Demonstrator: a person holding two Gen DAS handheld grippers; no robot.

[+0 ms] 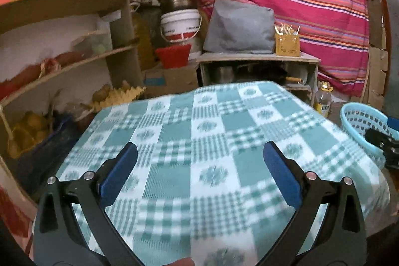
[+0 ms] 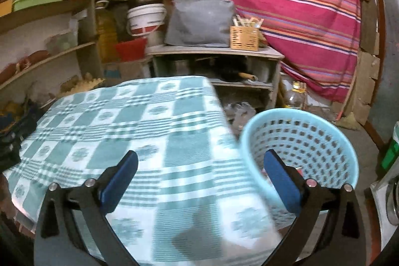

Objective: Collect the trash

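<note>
The left tool (image 1: 199, 153) hangs above the tabletop covered in a green-and-white checked cloth (image 1: 212, 131), its blue-padded fingers spread wide with nothing between them. The right tool (image 2: 200, 161) is likewise spread and empty, poised over the right edge of the same checked tabletop (image 2: 139, 131), with its right finger in front of the light blue perforated plastic basket (image 2: 311, 141). That basket stands just beside the tabletop's right edge, lower than the cloth surface; something small and reddish shows at its bottom, too blurred to identify. In the left wrist view the basket (image 1: 359, 119) appears at the far right, partly hidden by the other tool (image 1: 381, 143). Behind the tabletop stand a grey fabric bag (image 1: 239, 26) and a wicker utensil holder (image 1: 287, 44) on a low wooden shelf unit (image 1: 256, 59).
</note>
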